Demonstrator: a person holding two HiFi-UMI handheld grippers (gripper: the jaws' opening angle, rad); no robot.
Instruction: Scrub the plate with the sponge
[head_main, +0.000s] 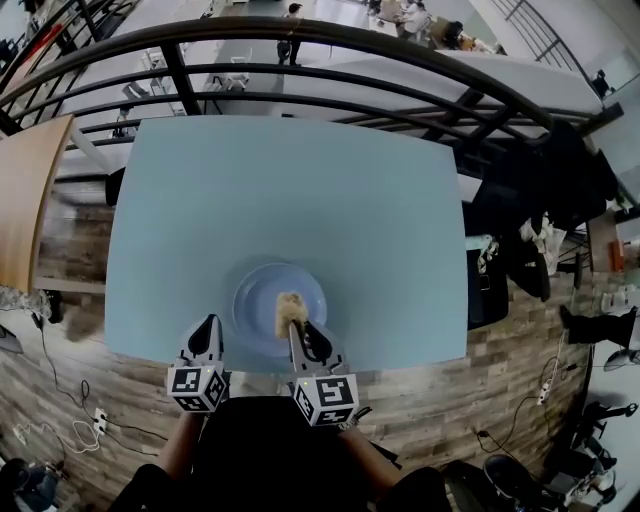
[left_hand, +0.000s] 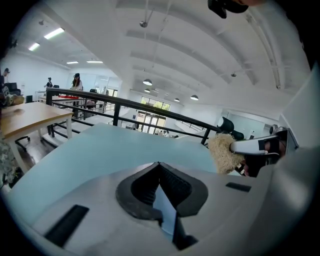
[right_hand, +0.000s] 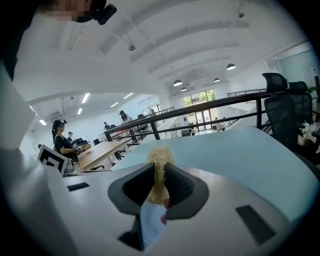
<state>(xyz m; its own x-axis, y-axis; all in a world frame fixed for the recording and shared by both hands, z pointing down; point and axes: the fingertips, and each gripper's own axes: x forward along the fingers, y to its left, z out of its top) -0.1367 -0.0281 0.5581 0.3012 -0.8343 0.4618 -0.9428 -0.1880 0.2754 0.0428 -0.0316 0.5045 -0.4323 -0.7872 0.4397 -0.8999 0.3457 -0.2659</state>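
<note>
So, plate (head_main: 262, 300): blue and round. It sits on the table, close to the near edge, in front of the person.
Sponge (head_main: 289, 312): pale yellow and scratchy looking. It is over the middle of the plate, a bit to the right. I cannot tell if it touches the plate.
Right gripper (head_main: 293, 328): it reaches in over the near rim of the plate. Its jaws pinch the sponge.
Right gripper view: the sponge (right_hand: 159, 165) is squeezed thin between the two dark jaws of the right gripper (right_hand: 159, 182). A fluffy tuft sticks up past the tips.
Left gripper (head_main: 208, 322): it is at the near edge of the table, just left of the plate and apart from it.
Left gripper view: the jaws of the left gripper (left_hand: 159, 165) are pressed together at the tips, with nothing in them. The sponge (left_hand: 222, 152) shows off to the right, on the end of the other gripper.
Table (head_main: 280, 190): light blue and wide. Only the plate is on it.
Rail (head_main: 300, 75): dark bars curve past the far side of the table.
Desk (head_main: 25, 200): brown wood, off to the left.
</note>
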